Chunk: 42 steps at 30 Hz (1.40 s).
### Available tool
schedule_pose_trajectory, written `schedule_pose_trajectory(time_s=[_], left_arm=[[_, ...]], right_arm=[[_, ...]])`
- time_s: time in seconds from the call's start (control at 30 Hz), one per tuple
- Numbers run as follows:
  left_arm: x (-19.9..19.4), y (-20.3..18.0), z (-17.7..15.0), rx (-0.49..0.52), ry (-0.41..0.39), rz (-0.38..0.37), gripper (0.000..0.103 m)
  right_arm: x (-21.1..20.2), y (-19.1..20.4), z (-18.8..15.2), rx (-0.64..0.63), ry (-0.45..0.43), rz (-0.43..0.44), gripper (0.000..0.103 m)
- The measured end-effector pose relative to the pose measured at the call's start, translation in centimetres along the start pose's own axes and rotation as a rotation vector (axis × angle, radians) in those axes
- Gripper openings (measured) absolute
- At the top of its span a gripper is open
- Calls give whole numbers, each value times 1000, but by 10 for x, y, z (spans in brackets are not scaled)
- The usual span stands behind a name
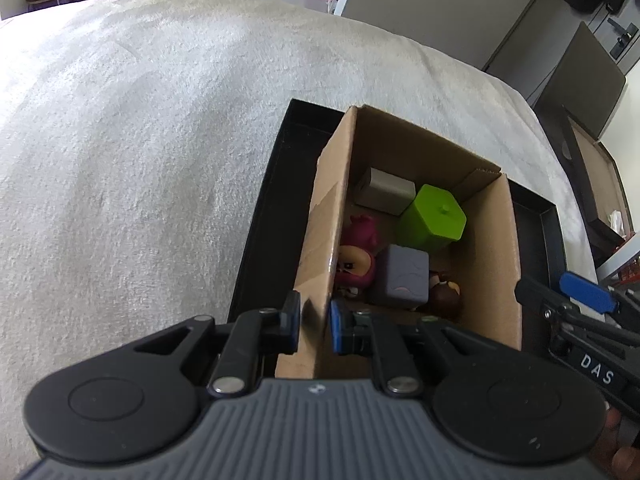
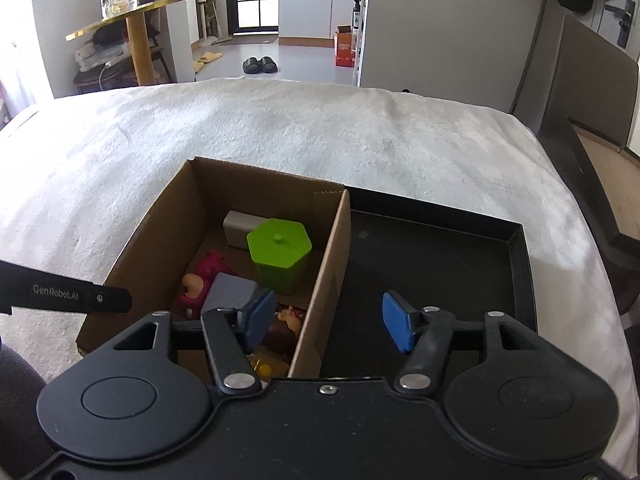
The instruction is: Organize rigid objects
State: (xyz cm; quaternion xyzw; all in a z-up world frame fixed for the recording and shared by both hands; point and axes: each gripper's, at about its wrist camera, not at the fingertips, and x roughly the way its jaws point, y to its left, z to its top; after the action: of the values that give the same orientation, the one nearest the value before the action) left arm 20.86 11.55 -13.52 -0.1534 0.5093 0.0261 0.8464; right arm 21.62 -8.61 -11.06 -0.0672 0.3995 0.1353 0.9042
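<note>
An open cardboard box (image 1: 492, 260) (image 2: 160, 224) stands in a black tray (image 1: 260, 220) (image 2: 432, 264). Inside it lie a green hexagonal container (image 1: 434, 216) (image 2: 280, 248), a grey block (image 1: 384, 192), a purple-grey cube (image 1: 402, 276) (image 2: 230, 292), a pink toy figure (image 1: 358, 256) (image 2: 200, 280) and a brown toy figure (image 1: 444, 292) (image 2: 284, 328). My left gripper (image 1: 314, 326) is shut on the box's left wall at its near end. My right gripper (image 2: 326, 320) is open and straddles the box's right wall, its pads clear of the cardboard.
The tray rests on a white fluffy cloth (image 1: 140, 140) (image 2: 360, 132) over a wide surface. Dark panels (image 2: 592, 80) stand off the right edge. Past the far edge are floor, black slippers (image 2: 260, 65) and a round gold table (image 2: 136, 12).
</note>
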Motion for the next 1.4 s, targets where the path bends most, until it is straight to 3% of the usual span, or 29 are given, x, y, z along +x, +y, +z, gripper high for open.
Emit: schedule_pose_trajectory(time_s=[0.33, 0.53, 0.6, 0.8, 0.9, 1.23, 1.4], left_arm=[[-28, -18, -1, 13, -84, 95, 21], [-42, -29, -2, -13, -110, 128, 39], [-47, -33, -2, -13, -121, 132, 50], [-66, -50, -3, 10, -143, 143, 72], [-75, -59, -6, 32, -151, 173, 76], [-101, -78, -19, 62, -176, 164, 85], [-113, -87, -24, 68, -194, 159, 91]], right_arm=[[-20, -26, -4, 72, -39, 73, 65], [-31, -44, -6, 95, -65, 97, 71], [-34, -50, -6, 104, -68, 107, 77], [-44, -66, -9, 139, -65, 111, 83], [-53, -74, -10, 160, -77, 109, 87], [-87, -94, -9, 207, -107, 118, 102], [-102, -103, -11, 231, -122, 125, 103]])
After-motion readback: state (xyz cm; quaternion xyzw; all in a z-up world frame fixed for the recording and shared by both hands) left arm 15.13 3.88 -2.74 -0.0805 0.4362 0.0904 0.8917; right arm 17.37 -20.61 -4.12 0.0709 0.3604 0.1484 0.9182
